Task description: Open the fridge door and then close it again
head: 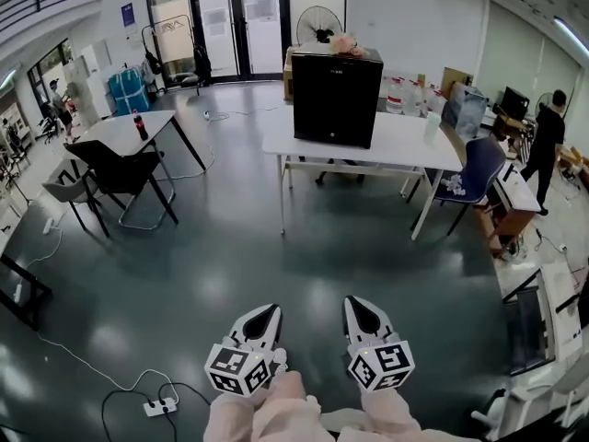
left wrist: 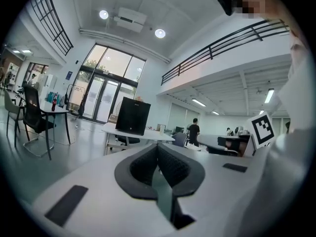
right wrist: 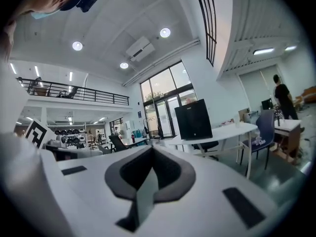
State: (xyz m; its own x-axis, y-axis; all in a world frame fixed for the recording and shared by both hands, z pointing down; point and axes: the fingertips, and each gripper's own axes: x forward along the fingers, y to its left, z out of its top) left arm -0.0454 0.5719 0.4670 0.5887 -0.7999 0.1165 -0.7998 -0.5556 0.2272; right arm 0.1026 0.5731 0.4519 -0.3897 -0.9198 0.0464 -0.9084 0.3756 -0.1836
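Hand-held grippers (head: pixel 269 313) (head: pixel 356 306) level, abreast — jaws together.

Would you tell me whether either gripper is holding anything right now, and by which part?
Nothing: the left gripper and right gripper are both shut and empty.

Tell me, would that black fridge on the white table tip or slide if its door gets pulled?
Probably stiff and fairly heavy: the fridge is a boxy cabinet about as wide as it is tall, so tipping looks unlikely. It might slide a little, since it sits on a smooth white table with nothing visibly bracing it.
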